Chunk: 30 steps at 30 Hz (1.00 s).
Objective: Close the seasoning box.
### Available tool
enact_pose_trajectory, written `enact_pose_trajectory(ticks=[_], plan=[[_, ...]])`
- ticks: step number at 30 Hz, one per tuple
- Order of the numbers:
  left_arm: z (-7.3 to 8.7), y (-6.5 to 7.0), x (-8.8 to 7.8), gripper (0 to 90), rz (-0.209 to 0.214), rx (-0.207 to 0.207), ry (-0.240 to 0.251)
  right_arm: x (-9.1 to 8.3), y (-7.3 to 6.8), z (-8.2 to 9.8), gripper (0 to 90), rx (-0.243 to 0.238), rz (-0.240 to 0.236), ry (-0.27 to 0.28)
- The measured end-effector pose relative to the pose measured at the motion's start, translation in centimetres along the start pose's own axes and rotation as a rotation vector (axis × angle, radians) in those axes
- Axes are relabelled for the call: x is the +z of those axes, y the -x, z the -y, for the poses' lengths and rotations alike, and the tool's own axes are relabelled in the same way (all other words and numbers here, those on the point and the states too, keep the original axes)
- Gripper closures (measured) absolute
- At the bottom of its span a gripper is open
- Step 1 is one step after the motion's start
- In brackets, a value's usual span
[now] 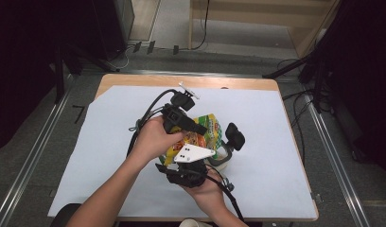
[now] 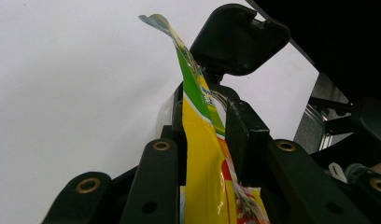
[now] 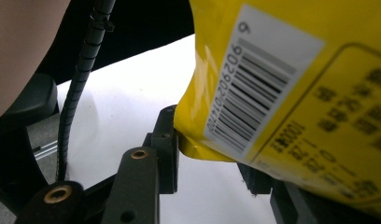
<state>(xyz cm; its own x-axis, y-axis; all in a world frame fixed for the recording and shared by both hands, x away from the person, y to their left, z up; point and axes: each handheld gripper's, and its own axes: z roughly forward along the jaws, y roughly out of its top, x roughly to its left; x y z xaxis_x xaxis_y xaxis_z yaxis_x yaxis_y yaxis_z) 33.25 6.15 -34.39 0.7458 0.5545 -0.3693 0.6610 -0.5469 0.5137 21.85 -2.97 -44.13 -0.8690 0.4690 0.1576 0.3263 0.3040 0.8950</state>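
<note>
Packet work, as I read it: I have a yellow snack packet (image 1: 200,137) held up over the white sheet (image 1: 110,142) between both tools, probably to tear or pull it open over the cup (image 1: 223,158) just beside it. My left gripper (image 2: 205,135) is clenched on the packet's upper seam, the flattened film running straight up between its pads (image 2: 237,135). My right gripper (image 3: 212,154) has the lower corner, near the barcode label (image 3: 254,88), between its jaws; the left pad touches the film, but the other is hidden under the packet, so I cannot tell how firmly it bites. To do this well I would keep both grips close to the seam and pull apart slowly, with the mouth tilted toward the cup. A jerk could split the film and scatter the contents on the sheet.
</note>
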Motion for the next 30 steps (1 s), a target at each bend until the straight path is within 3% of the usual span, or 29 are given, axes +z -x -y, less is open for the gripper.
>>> enact_pose_trajectory(ticks=[30], plan=[[-0.05,0.10,0.12,74.5,0.004,-0.002,-0.001,-0.10,-0.14,-0.01,64.3,0.009,-0.001,-0.002]])
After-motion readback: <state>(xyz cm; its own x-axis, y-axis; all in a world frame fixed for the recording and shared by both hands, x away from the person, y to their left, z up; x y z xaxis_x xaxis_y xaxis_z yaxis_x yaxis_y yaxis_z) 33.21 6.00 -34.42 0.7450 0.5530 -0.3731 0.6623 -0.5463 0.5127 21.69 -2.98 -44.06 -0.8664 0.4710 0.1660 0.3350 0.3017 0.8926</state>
